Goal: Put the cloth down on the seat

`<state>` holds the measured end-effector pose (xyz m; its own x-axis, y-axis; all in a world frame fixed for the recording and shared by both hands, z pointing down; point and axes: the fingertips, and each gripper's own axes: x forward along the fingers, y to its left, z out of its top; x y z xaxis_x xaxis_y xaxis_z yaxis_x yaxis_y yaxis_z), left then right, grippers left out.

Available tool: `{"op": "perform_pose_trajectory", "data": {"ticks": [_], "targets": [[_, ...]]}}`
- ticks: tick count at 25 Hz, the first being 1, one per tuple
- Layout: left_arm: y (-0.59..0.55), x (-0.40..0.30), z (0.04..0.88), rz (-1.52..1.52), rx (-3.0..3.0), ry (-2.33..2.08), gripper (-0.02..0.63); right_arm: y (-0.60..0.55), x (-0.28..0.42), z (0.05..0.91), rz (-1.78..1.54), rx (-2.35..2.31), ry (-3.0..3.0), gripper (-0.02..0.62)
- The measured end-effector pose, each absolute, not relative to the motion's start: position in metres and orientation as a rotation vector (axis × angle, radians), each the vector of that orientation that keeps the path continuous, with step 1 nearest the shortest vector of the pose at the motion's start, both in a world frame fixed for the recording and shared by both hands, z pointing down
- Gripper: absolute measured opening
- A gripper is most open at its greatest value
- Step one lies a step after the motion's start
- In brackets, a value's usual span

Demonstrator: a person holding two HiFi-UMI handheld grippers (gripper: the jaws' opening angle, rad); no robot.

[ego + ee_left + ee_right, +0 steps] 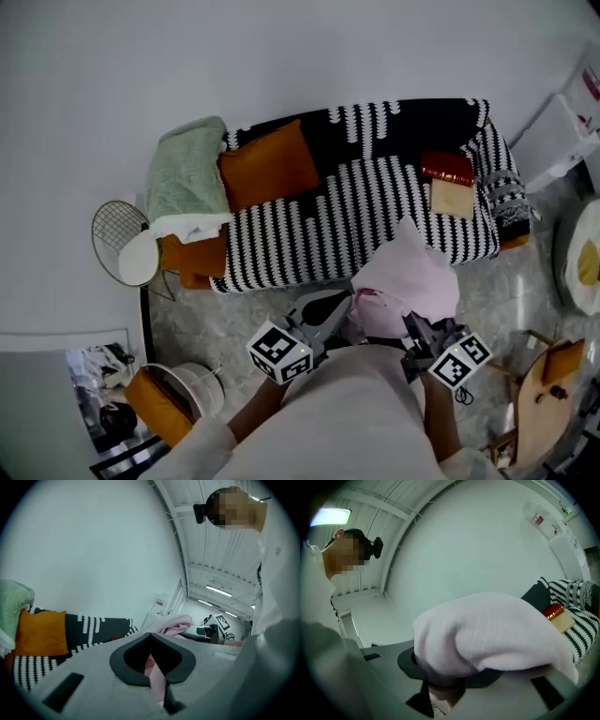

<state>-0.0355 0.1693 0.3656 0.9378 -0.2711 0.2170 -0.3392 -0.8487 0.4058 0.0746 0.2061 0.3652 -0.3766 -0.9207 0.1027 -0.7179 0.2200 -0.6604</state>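
Observation:
A pale pink cloth (410, 279) hangs bunched in the air between my two grippers, just in front of the sofa's front edge. The seat (356, 211) is a sofa under a black-and-white patterned cover. My left gripper (339, 317) is shut on a fold of the cloth (157, 682), which runs down between its dark jaws. My right gripper (419, 330) is shut on the other end, and the cloth (497, 630) billows over the jaws and hides most of them. In the left gripper view the rest of the cloth (174, 624) and the right gripper show beyond the jaws.
On the sofa lie an orange cushion (270, 166), a green blanket (187, 169), a red box (447, 168) and a tan block (452, 198). A wire basket (117, 236) stands at its left, a wooden stool (547, 392) at the right, an orange cushion (156, 405) on the floor.

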Motion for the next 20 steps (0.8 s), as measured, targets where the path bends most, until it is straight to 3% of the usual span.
{"op": "perform_pose_trajectory", "data": {"ticks": [11, 20], "targets": [[0.15, 0.047, 0.359, 0.199, 2.614, -0.637, 0.011, 0.168, 0.148, 0.374, -0.982, -1.387, 2.299, 0.163], [0.143, 0.055, 0.368, 0.218, 2.542, -0.785, 0.011, 0.146, 0.151, 0.39, -1.074, -1.239, 2.401, 0.163]]}}
